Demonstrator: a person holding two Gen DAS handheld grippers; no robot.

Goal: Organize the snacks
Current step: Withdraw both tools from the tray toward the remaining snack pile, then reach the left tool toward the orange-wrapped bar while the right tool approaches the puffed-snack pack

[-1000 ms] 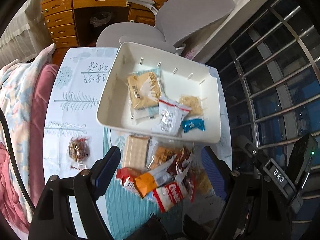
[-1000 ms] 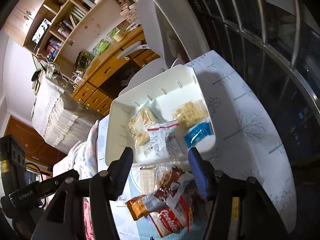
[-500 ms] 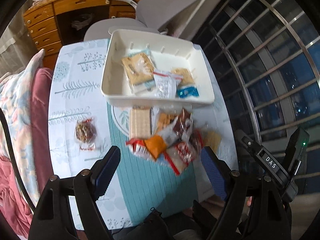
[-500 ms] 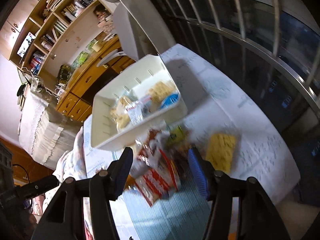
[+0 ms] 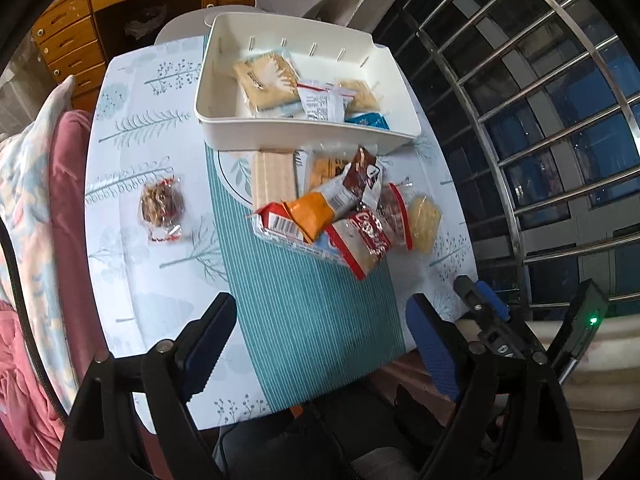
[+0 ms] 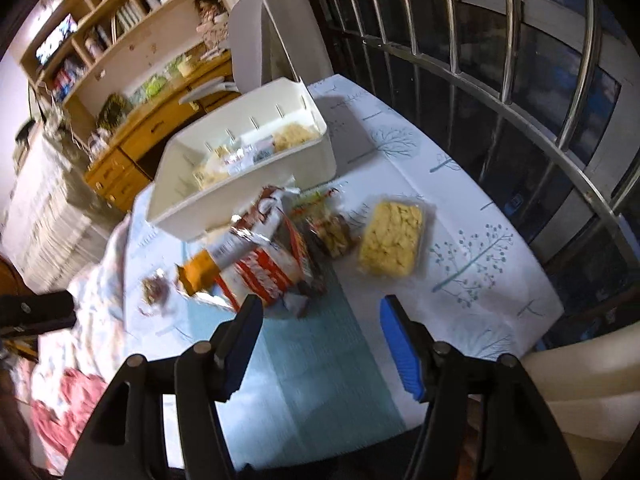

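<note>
Snacks (image 5: 340, 216) lie heaped on our table (image 5: 132, 184), just in front of the white bin (image 5: 296, 132), and the overlap makes an exact tally of the heap impossible; we can pick out a wafer pack (image 5: 274, 178), an orange pouch (image 5: 316, 210), a brown packet (image 5: 366, 174), a red-and-white bag (image 5: 368, 240) and a pale yellow cracker pack (image 5: 424, 222) at its edge. One more wrapped snack (image 5: 162, 206) sits alone, well apart to the side. Inside the bin we count about four packets, the near wall cutting off their lower parts. In the right wrist view the heap is blurred and its labels unreadable.

Our left gripper (image 5: 320, 340) hangs above the striped mat (image 5: 312, 312), its jaws spread wide and just now widening, nothing between them. Our right gripper (image 6: 320, 340) is likewise released, its jaws having just eased apart, empty, with the heap beyond its fingertips.
</note>
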